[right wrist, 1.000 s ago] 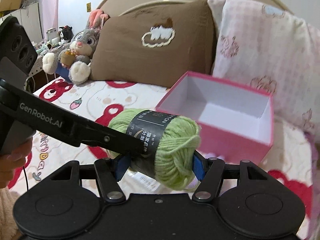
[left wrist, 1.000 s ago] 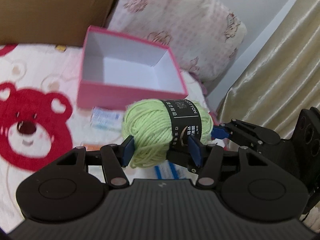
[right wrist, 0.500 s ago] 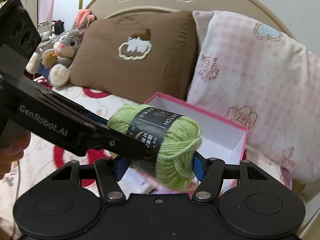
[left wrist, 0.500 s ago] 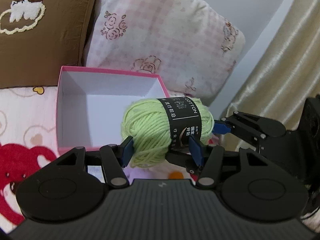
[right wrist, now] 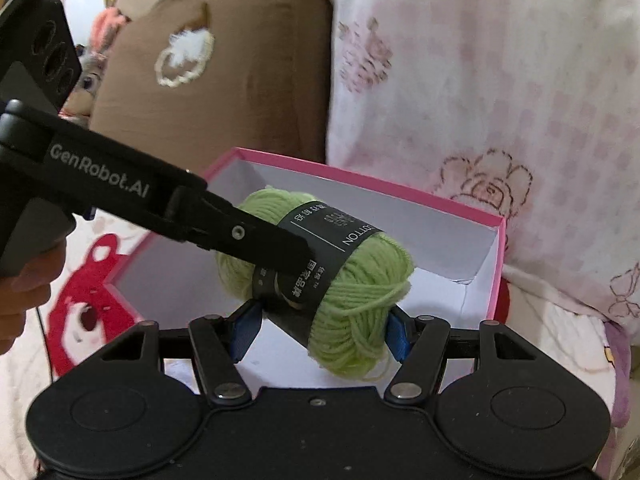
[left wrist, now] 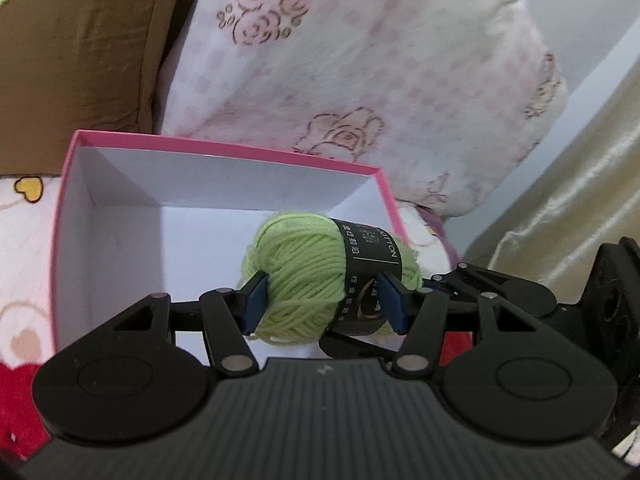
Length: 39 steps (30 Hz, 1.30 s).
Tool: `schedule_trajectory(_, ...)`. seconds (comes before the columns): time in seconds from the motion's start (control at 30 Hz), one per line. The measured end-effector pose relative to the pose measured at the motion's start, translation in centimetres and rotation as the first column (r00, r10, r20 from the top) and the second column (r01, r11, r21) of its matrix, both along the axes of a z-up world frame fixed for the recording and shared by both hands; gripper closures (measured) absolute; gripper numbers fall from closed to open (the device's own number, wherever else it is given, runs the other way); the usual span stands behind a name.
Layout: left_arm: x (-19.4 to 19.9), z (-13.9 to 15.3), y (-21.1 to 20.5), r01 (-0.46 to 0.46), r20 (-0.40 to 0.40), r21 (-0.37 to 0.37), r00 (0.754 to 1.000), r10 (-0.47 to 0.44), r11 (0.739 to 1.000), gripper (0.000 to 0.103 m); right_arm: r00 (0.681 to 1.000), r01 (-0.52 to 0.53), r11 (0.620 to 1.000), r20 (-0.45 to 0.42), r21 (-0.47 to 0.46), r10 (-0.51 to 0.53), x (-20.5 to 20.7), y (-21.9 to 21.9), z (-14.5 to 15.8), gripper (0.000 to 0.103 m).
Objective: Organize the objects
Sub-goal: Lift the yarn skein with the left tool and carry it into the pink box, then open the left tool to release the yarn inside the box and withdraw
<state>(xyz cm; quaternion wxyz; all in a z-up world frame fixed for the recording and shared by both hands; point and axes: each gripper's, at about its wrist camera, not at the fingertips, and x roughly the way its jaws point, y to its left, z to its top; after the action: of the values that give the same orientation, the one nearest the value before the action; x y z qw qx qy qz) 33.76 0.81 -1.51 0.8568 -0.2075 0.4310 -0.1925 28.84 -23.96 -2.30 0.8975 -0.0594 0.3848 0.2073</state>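
A light green yarn ball [left wrist: 308,276] with a black paper band hangs over the open pink box [left wrist: 224,148], whose white inside holds nothing else I can see. Both grippers grip it at once. My left gripper [left wrist: 324,302] is shut on the yarn ball, one blue pad on the green wool, the other on the band. In the right wrist view my right gripper [right wrist: 320,330] is shut on the same yarn ball [right wrist: 352,280], above the pink box [right wrist: 400,182], and the left gripper's black arm [right wrist: 168,204] crosses in from the left.
A brown pillow [right wrist: 224,76] and a pink-checked pillow [left wrist: 360,60] lean right behind the box. The bed sheet with a red bear print [right wrist: 84,304] spreads to the left. A gold curtain [left wrist: 580,184] hangs on the right. A hand [right wrist: 24,292] holds the left gripper's handle.
Both grippers have carried the yarn ball together toward the pillows, from in front of the pink box to over its open inside. The grip on the ball looks unchanged.
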Motion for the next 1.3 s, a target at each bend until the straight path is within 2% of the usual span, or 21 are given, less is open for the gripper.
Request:
schedule_trajectory(0.1,2.0,-1.4,-0.4,-0.007,-0.027,-0.007,1.0,0.007,1.0,0.047,0.999,0.024,1.0,-0.03,-0.02,-0.024,1.8,-0.3,-1.1,0.035)
schedule_trajectory(0.2,3.3,-2.7,-0.5,-0.018,-0.055,-0.028,0.998,0.016,0.999,0.046,0.998,0.037,0.996,-0.047,-0.083,-0.041,3.0,-0.2,-2.0,0.035)
schedule_trajectory(0.4,4.9,-4.5,-0.1,-0.048,-0.106,-0.077,0.994,0.04,0.996,0.046,0.998,-0.027,0.976,-0.06,-0.217,0.014,4.6,0.8,-3.1,0.035)
schedule_trajectory(0.5,5.1,-4.9,0.3,-0.065,-0.111,-0.09,0.992,0.054,0.994,0.046,0.997,-0.046,0.967,-0.073,-0.252,0.028,5.2,1.3,-3.3,0.035)
schedule_trajectory(0.6,5.4,-5.4,0.4,-0.085,-0.124,-0.088,0.99,0.074,0.992,0.046,0.996,-0.057,0.958,-0.08,-0.28,0.036,5.5,1.6,-3.7,0.032)
schedule_trajectory(0.7,5.6,-6.7,0.8,-0.145,-0.166,-0.044,0.977,0.136,0.988,0.048,0.994,-0.097,0.939,-0.075,-0.33,0.077,5.2,2.1,-4.4,0.028)
schedule_trajectory(0.77,5.6,-7.4,1.0,-0.155,-0.183,-0.063,0.973,0.141,0.986,0.052,0.992,-0.122,0.93,-0.071,-0.347,0.104,4.8,2.3,-4.8,0.028)
schedule_trajectory(0.83,5.4,-8.1,1.2,-0.174,-0.204,-0.103,0.967,0.151,0.979,0.054,0.991,-0.13,0.927,-0.067,-0.35,0.114,4.4,2.3,-5.1,0.034)
schedule_trajectory(0.93,4.9,-8.1,0.7,-0.175,-0.178,-0.081,0.971,0.159,0.981,0.059,0.993,-0.118,0.916,-0.04,-0.384,0.112,3.9,2.3,-5.6,0.046)
schedule_trajectory(1.03,5.0,-7.9,0.0,-0.176,-0.163,-0.084,0.973,0.161,0.981,0.061,0.995,-0.097,0.918,-0.019,-0.385,0.097,3.6,1.9,-5.8,0.049)
schedule_trajectory(1.1,5.6,-7.8,-0.7,-0.172,-0.169,-0.085,0.973,0.156,0.981,0.061,0.996,-0.08,0.899,0.007,-0.431,0.092,3.5,2.0,-6.1,0.05)
schedule_trajectory(1.17,6.1,-7.7,-1.6,-0.164,-0.178,-0.061,0.972,0.151,0.985,0.061,0.996,-0.059,0.877,0.026,-0.476,0.081,3.6,2.1,-6.5,0.052)
schedule_trajectory(1.23,6.3,-7.1,-2.4,-0.164,-0.148,-0.017,0.976,0.16,0.986,0.061,0.998,-0.033,0.88,0.033,-0.475,0.056,3.9,1.8,-6.6,0.053)
schedule_trajectory(1.3,6.4,-6.9,-3.1,-0.157,-0.132,0.007,0.979,0.156,0.988,0.061,0.998,-0.005,0.874,0.051,-0.485,0.034,4.1,1.8,-6.9,0.059)
